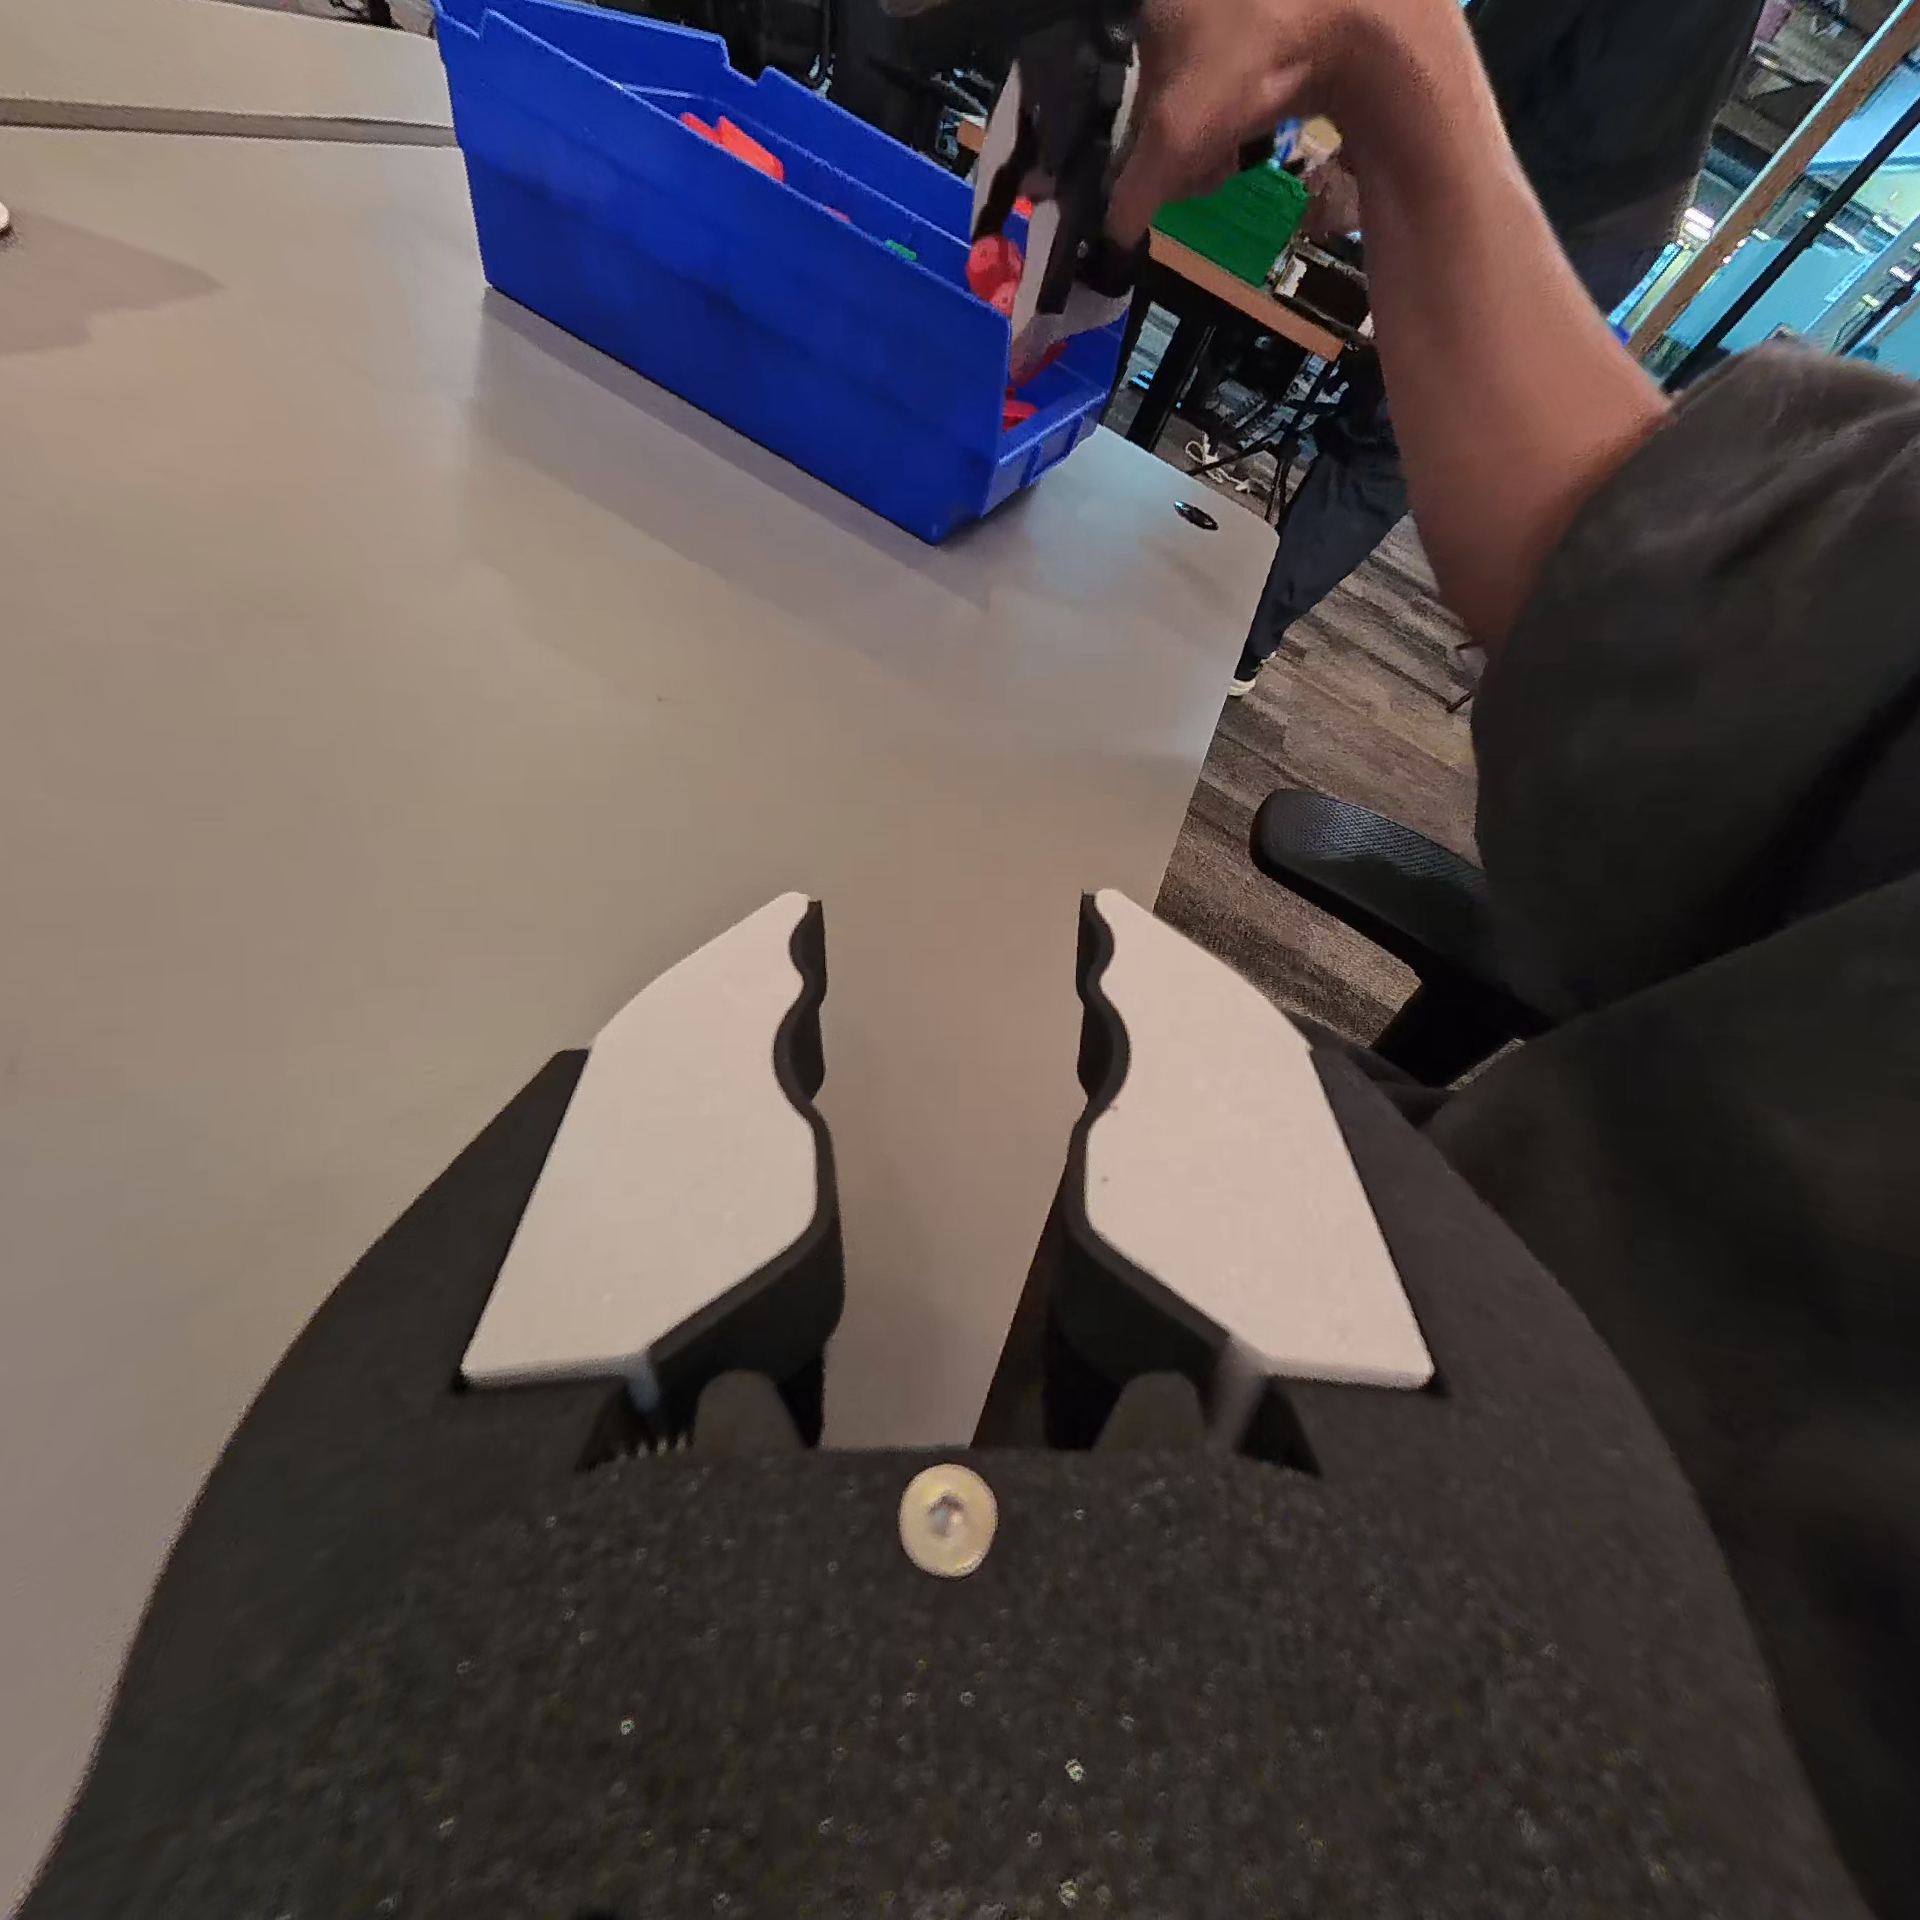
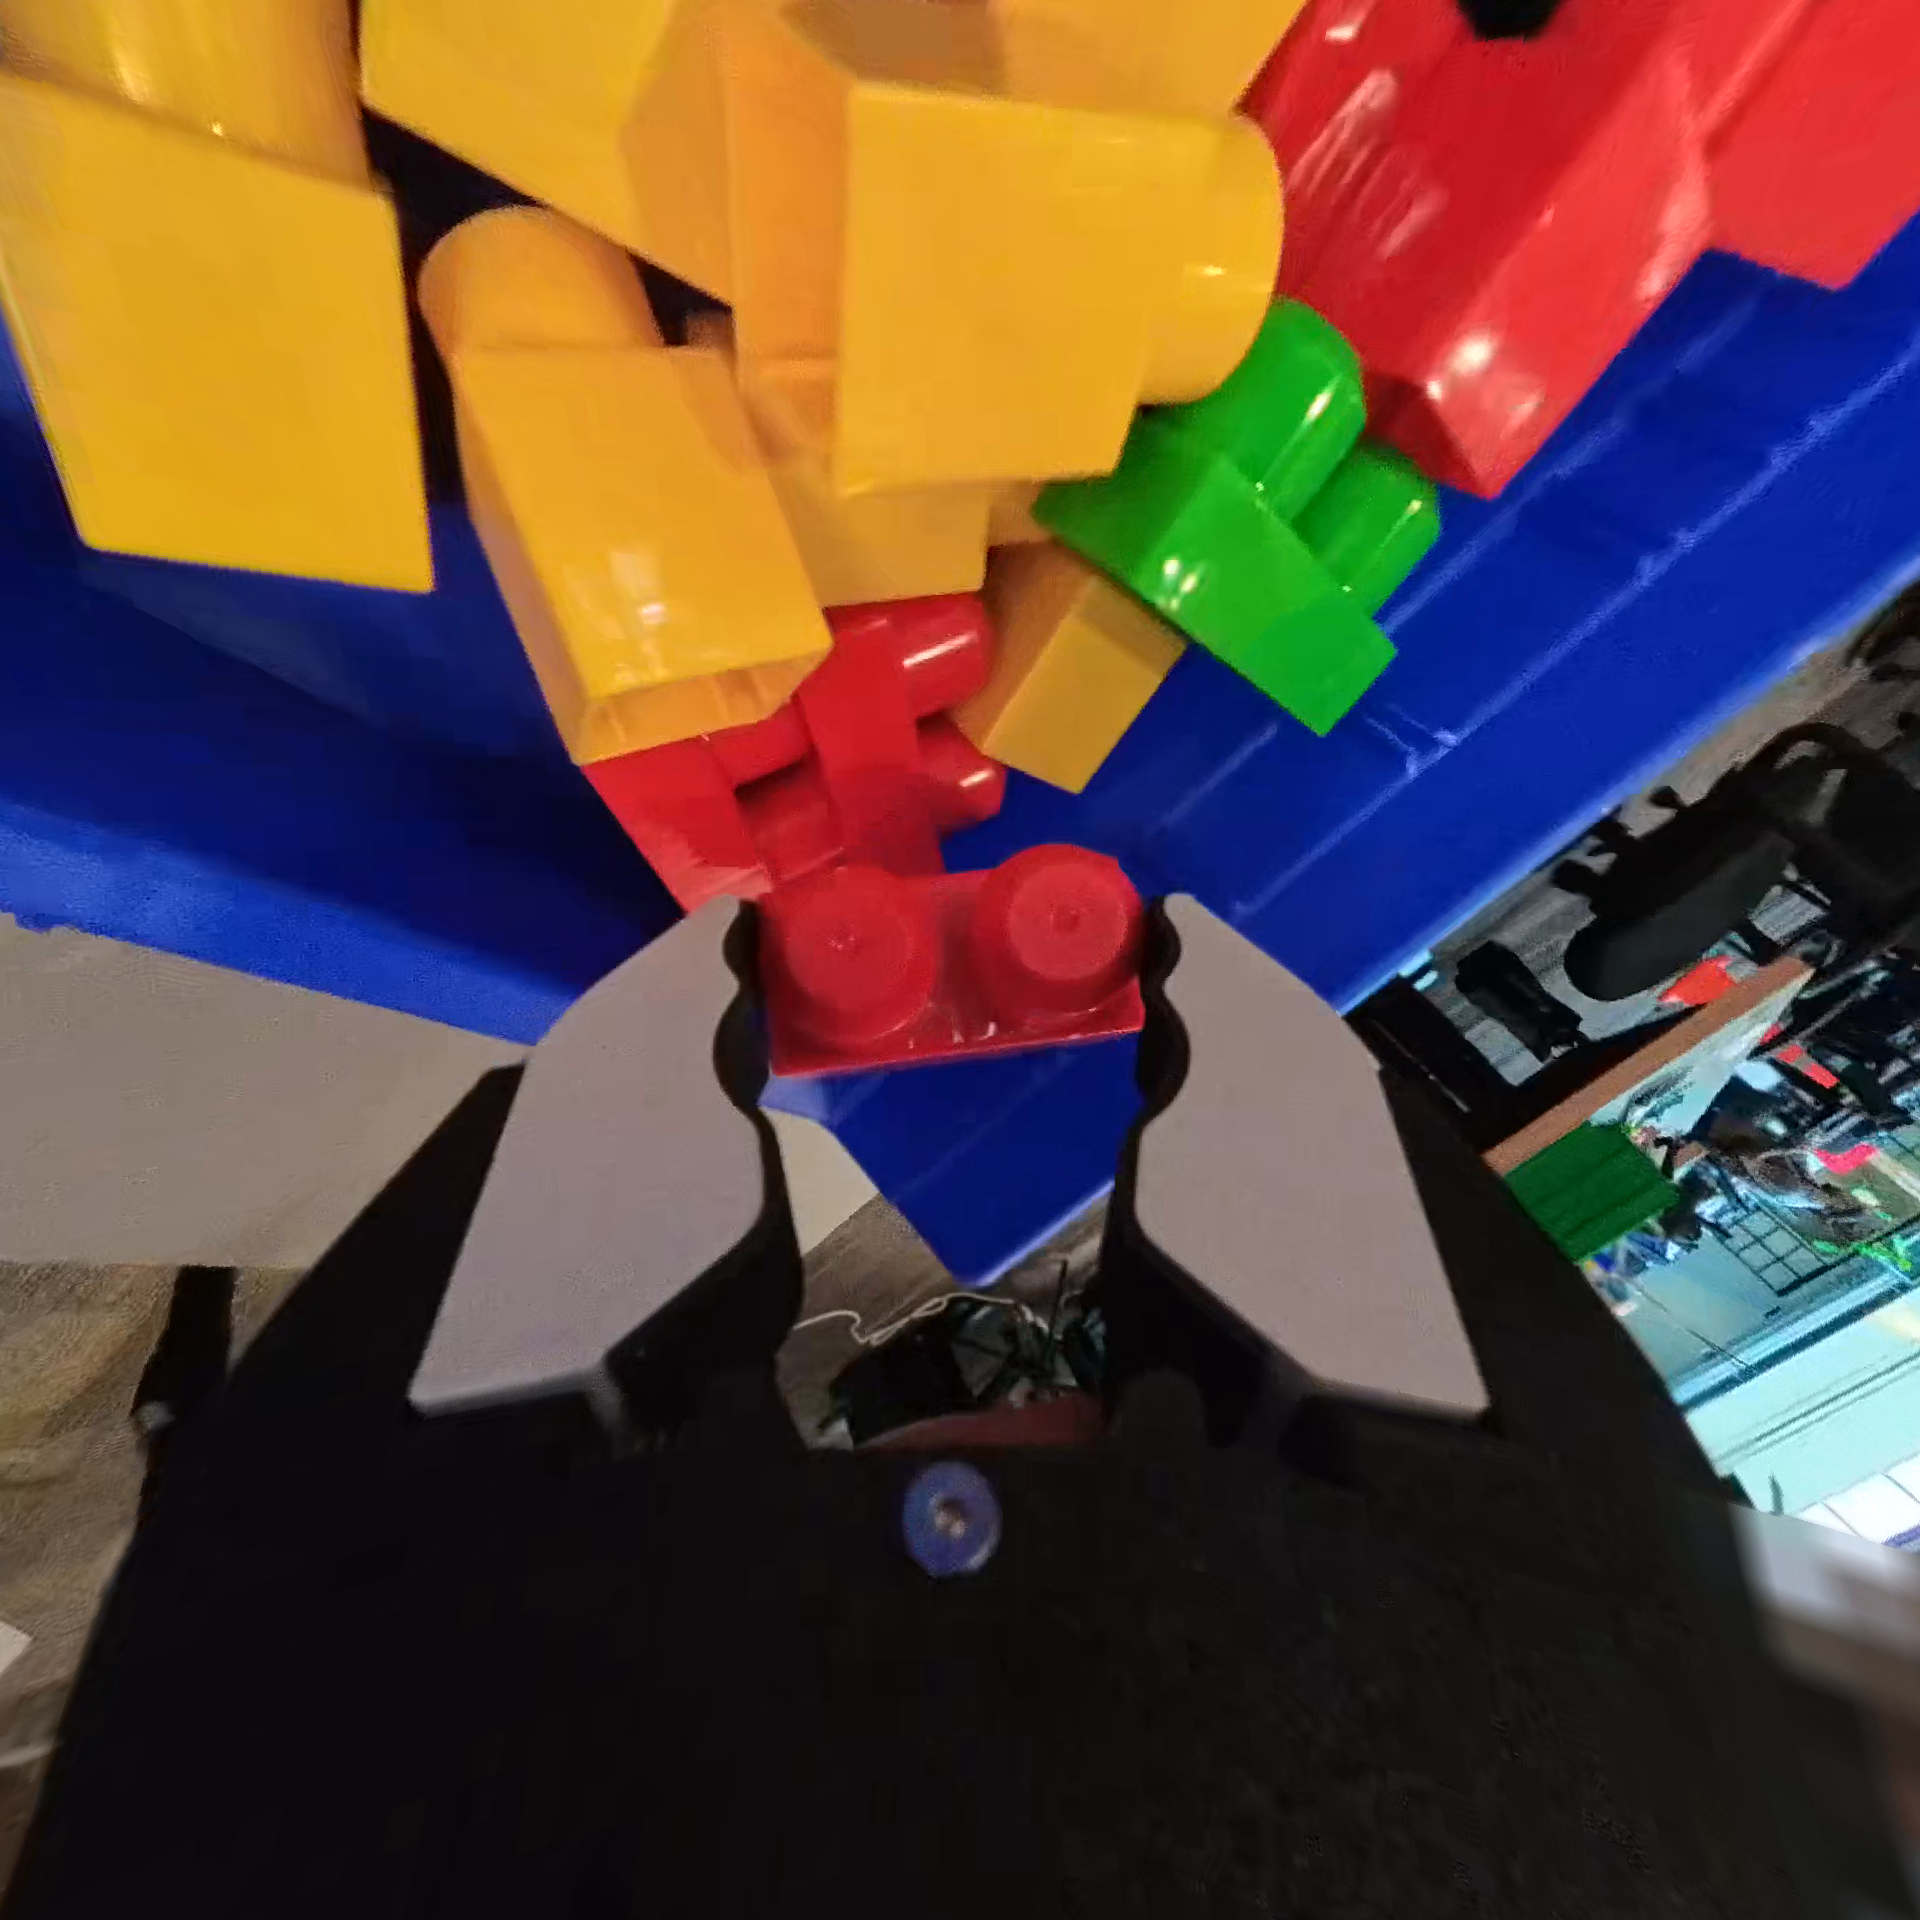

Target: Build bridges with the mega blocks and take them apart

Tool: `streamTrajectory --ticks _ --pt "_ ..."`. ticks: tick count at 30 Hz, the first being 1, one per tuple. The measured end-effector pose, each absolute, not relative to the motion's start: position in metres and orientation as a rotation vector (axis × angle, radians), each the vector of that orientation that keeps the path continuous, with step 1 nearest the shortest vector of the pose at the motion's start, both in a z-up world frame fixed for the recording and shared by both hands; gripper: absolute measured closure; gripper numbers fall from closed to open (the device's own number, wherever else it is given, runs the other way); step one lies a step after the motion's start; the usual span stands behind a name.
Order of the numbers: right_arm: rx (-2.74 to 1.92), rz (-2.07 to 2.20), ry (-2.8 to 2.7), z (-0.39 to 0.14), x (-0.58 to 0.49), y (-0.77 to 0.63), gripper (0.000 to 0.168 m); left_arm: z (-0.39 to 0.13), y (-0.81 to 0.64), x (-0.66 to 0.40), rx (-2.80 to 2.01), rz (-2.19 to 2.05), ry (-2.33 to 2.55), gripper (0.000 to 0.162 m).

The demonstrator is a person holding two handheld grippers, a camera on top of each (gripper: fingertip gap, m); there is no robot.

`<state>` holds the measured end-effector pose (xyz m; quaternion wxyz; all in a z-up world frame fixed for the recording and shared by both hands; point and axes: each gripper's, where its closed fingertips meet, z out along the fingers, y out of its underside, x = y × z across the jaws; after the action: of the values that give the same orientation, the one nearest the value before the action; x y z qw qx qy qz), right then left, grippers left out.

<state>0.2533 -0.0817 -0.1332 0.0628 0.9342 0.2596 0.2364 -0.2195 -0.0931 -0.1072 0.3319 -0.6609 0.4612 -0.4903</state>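
The task looks barely begun. In the left wrist view the grey desk (image 1: pixel 520 644) shows no bridge and no loose block on it; every block in sight is still in the blue bin (image 1: pixel 727 270) at the upper middle of the frame. The whole build, and the taking apart after it, appears to be left.

The first pick seems under way. In the right wrist view the right gripper (image 2: pixel 948 977) reaches into the bin at the centre of the frame, its jaws pinching a red two-stud block (image 2: pixel 940 966) by its short ends, studs towards the camera. Whether the block has cleared the pile I cannot tell. The left gripper (image 1: pixel 951 997) waits low over the bare desk at the lower middle of its frame, jaws spread with nothing between them.

Counts, as far as the close view allows:
- Grippers: two, the right one held by a hand (image 1: pixel 1278 94) at the top of the left wrist view.
- Bins: one.
- Yellow blocks (image 2: pixel 997 301): about five or six, heaped across the upper left; blur and overlap prevent an exact figure.
- Red blocks: the held one, at least one more just above it, and a large red block (image 2: pixel 1507 270) at the upper right.
- Green block (image 2: pixel 1236 520): one, right of centre.
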Motion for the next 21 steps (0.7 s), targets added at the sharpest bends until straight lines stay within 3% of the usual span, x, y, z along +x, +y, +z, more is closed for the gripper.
streamTrajectory --ticks 4,6,7,12,14,16,19,21 --pt "2.751 0.630 0.817 -0.147 0.253 -0.079 0.098 -0.106 -0.093 -0.219 -1.721 -1.272 1.217 0.116" --pt "2.794 0.662 0.797 -0.145 0.254 -0.070 0.087 -0.107 -0.094 -0.218 -1.719 -1.275 1.223 0.116" --pt "2.849 0.670 0.748 -0.136 0.251 -0.069 0.080 -0.107 -0.095 -0.218 -1.720 -1.275 1.229 0.116" --pt "3.529 0.865 0.832 -0.030 0.181 -0.052 0.091 -0.106 -0.093 -0.221 -1.713 -1.257 1.227 0.116" --pt "3.949 0.564 0.973 -0.001 0.112 -0.054 0.097 -0.104 -0.090 -0.222 -1.712 -1.253 1.214 0.116" --pt "4.282 -0.095 1.075 0.005 0.035 -0.064 0.107 -0.102 -0.085 -0.225 -1.711 -1.234 1.185 0.116" --pt "4.401 -1.084 0.681 -0.032 -0.040 -0.079 0.115 -0.095 -0.070 -0.232 -1.712 -1.176 1.097 0.116" --pt "4.374 -1.275 0.392 -0.067 -0.063 -0.085 0.112 -0.088 -0.055 -0.241 -1.709 -1.118 0.999 0.115"
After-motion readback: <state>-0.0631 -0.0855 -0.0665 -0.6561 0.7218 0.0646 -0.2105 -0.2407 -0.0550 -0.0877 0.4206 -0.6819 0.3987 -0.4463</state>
